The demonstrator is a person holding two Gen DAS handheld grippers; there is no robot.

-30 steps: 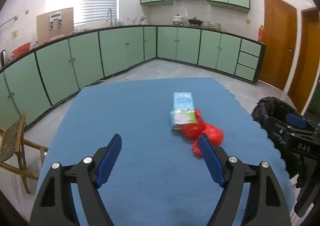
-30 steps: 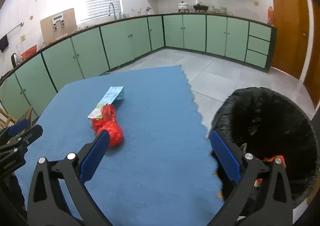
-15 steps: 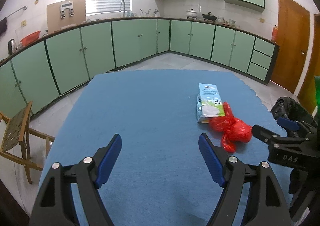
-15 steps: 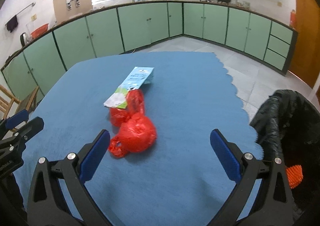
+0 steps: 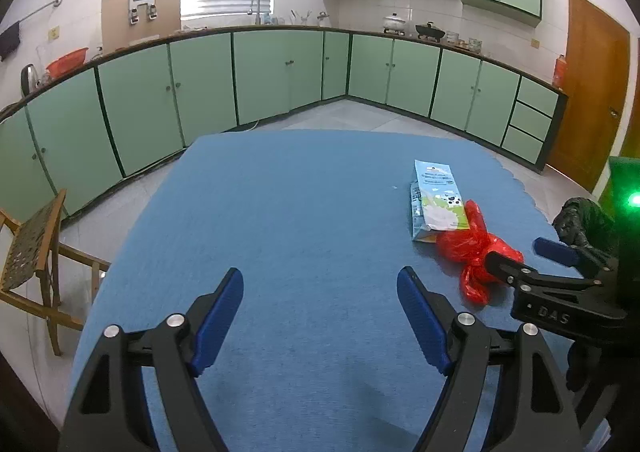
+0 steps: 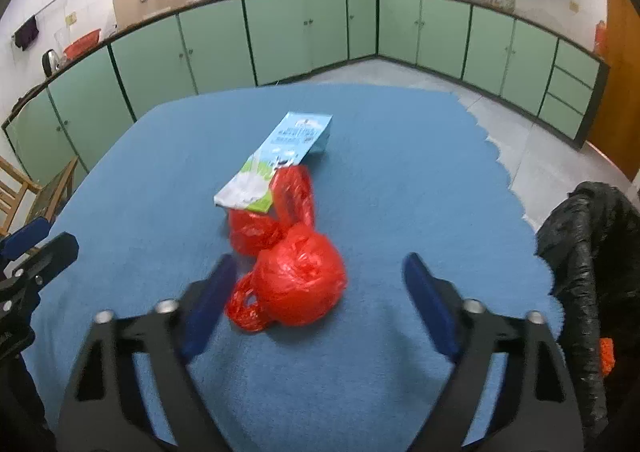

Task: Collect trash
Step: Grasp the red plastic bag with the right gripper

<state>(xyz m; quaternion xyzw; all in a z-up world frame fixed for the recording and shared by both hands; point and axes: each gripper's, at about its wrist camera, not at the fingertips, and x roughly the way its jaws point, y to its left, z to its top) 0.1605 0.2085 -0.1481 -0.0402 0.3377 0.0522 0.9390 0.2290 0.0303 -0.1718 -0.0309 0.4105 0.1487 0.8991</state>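
A crumpled red plastic bag (image 6: 302,284) lies on the blue table mat (image 6: 400,180), its far end against a flattened blue-and-white milk carton (image 6: 280,160). My right gripper (image 6: 316,292) straddles the bag's round near lump; its jaws are closing and the pads stand clear of the bag. In the left wrist view the red bag (image 5: 476,252) and the carton (image 5: 436,200) lie to the right, with the right gripper (image 5: 524,256) reaching over the bag. My left gripper (image 5: 320,316) is open over bare mat, nothing between its fingers.
A bin lined with a black bag (image 6: 592,260) stands off the mat's right edge, something orange (image 6: 606,356) inside. Green kitchen cabinets (image 5: 280,72) run around the room. A wooden chair (image 5: 32,252) stands off the left edge. An orange door (image 5: 592,92) is at the right.
The right gripper swung from the bin toward the red bag and now frames it; its jaws have narrowed. The left gripper's view shifted, so bag and carton sit further right.
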